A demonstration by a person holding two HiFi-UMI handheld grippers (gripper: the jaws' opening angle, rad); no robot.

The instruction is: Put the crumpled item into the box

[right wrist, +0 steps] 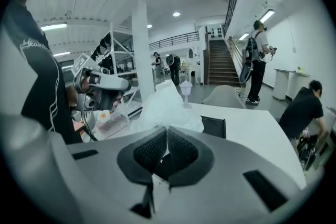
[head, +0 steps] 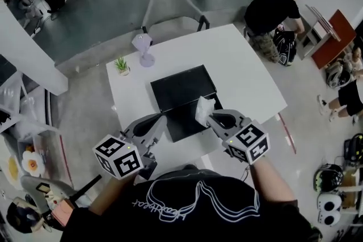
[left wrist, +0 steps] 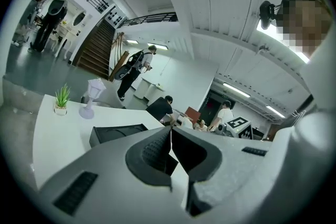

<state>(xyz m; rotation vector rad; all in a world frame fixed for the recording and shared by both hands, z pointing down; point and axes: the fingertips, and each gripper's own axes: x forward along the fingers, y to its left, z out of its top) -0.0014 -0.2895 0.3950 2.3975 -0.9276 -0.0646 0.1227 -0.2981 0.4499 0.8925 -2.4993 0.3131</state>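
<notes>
The right gripper (right wrist: 167,132) has its jaws pressed together on a thin fold of the white crumpled item (right wrist: 166,105). The rest of the item bunches up above and in front of the pads. In the head view the crumpled item (head: 204,109) is held in the air over the right-hand side of the black box (head: 182,88), on the part of it nearer the person.

The left gripper (left wrist: 171,135) has its jaws closed against each other with nothing between them. It hangs over the near part of the table (head: 249,82), just beside the box's near left corner, and its tips point toward the box.

The box lies flat in the middle of the white table and is open, with a dark inside. A small potted plant (head: 121,65) and a pale lamp (head: 144,49) stand at the table's far left corner. A grey chair (head: 170,8) sits beyond the far edge.
</notes>
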